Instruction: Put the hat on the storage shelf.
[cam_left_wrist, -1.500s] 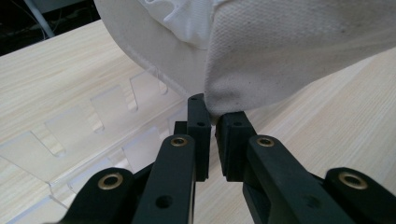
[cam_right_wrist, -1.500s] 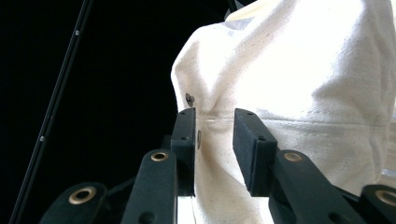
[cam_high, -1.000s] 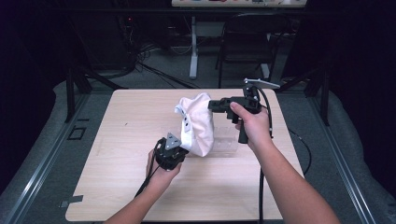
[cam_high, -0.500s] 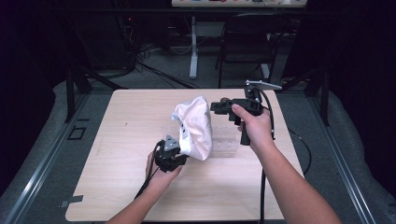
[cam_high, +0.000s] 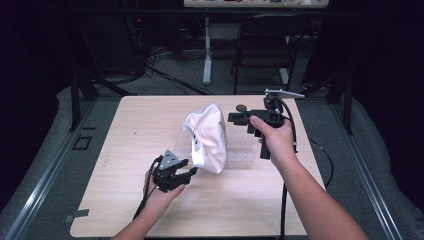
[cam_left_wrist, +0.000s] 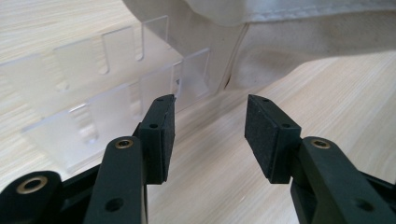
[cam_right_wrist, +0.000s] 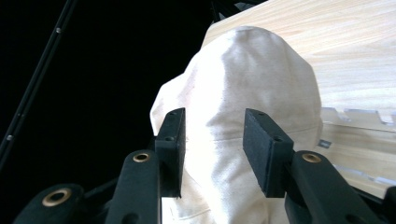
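Observation:
A white cloth bag (cam_high: 207, 137) is draped over a clear acrylic rack (cam_high: 242, 152) in the middle of the wooden table (cam_high: 130, 130). My left gripper (cam_high: 192, 171) sits low by the bag's front corner. Its jaws have just been opening and are open with nothing between them. In the left gripper view the left gripper (cam_left_wrist: 210, 126) faces the rack (cam_left_wrist: 93, 107) and the cloth hem (cam_left_wrist: 289, 42). My right gripper (cam_high: 232, 117) is held level at the bag's right side. Its jaws have just been opening too. In the right gripper view the right gripper (cam_right_wrist: 215, 140) is open, with the bag (cam_right_wrist: 252, 74) just beyond the pads.
The rack's slotted edge (cam_right_wrist: 359, 126) sticks out from under the cloth on the right. A chair (cam_high: 265, 45) and a table leg (cam_high: 206, 50) stand beyond the far edge. Dark floor surrounds the table. Cables trail from both grippers toward the front.
Both grippers have opened and let go of the bag. The left one drew back from the bag's lower corner. The cloth has slumped narrower over the rack.

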